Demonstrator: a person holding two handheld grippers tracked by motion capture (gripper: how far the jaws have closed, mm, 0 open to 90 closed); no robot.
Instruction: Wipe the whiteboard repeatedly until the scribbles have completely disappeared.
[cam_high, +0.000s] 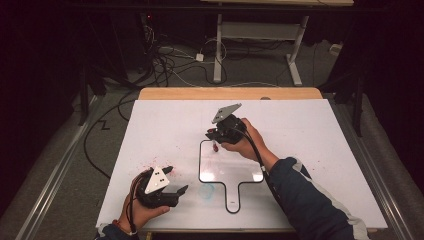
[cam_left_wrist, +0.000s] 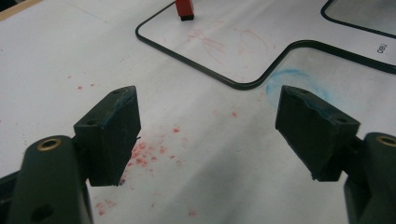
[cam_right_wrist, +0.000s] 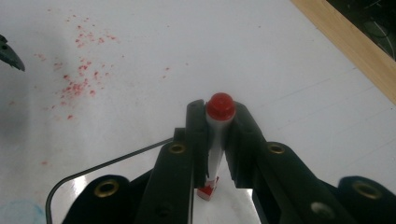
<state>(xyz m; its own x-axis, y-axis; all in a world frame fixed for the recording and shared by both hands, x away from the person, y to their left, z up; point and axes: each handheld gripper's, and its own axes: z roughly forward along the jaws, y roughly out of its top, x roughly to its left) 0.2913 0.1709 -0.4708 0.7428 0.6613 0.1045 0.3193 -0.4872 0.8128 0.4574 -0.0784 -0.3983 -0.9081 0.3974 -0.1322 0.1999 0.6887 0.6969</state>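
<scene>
The right hand-held gripper (cam_right_wrist: 217, 140) pinches a red-capped white marker (cam_right_wrist: 215, 144) on the paddle-shaped whiteboard's (cam_high: 230, 172) 12 o'clock edge; faint red strokes only. The left hand-held gripper (cam_left_wrist: 205, 135) is spread, idle.

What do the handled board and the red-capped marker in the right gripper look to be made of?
The board looks like a glossy whiteboard panel, probably coated or laminated: its white face reflects light like a mirror, carries faint red scribbles, and has a thin black rim. The marker looks like smooth plastic, with a white barrel and a rounded, slightly shiny red end. The right gripper is clamped on it, its fingers matte black.
</scene>
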